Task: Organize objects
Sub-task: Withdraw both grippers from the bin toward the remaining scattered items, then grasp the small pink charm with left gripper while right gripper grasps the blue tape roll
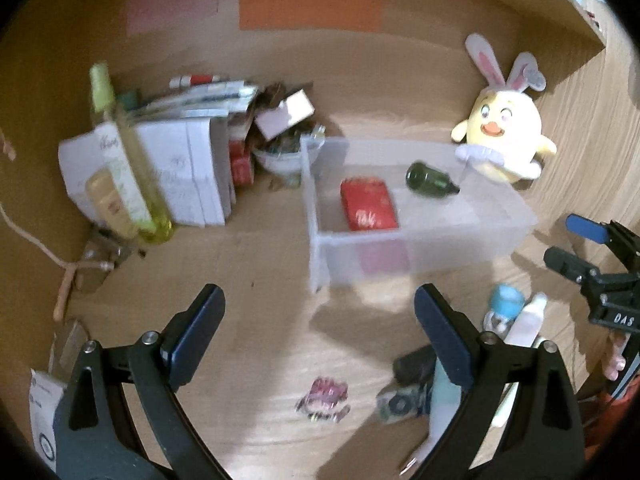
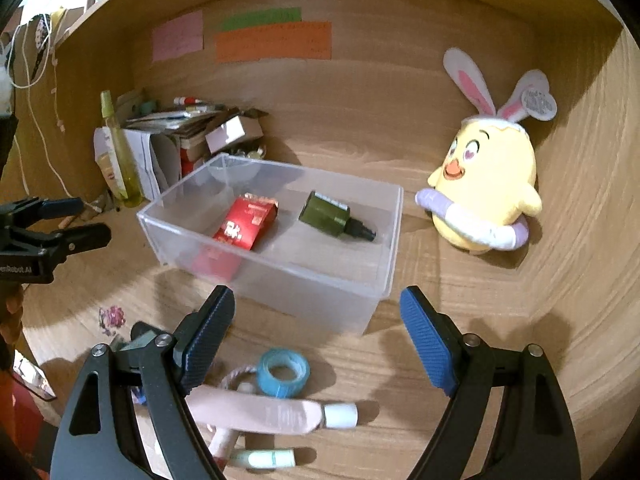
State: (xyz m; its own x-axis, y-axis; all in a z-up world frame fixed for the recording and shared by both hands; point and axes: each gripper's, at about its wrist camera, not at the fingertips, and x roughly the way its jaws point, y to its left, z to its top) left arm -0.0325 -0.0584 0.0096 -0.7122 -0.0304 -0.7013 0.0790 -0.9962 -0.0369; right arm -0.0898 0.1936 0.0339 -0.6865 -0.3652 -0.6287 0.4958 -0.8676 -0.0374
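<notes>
Both our grippers hang wide open and empty: the right gripper [image 2: 316,340] above the loose clutter, the left gripper [image 1: 320,332] off to its left. Right beneath the right one, the pink tube [image 2: 260,410] lies on the desk [image 2: 440,380], long axis across the jaws, cap pointing right, with the tape roll [image 2: 283,372] just beyond it. So the right is probably nearer. Farther ahead sits the bin [image 2: 192,236], holding a red box [image 2: 246,222] and a green bottle [image 2: 326,212].
</notes>
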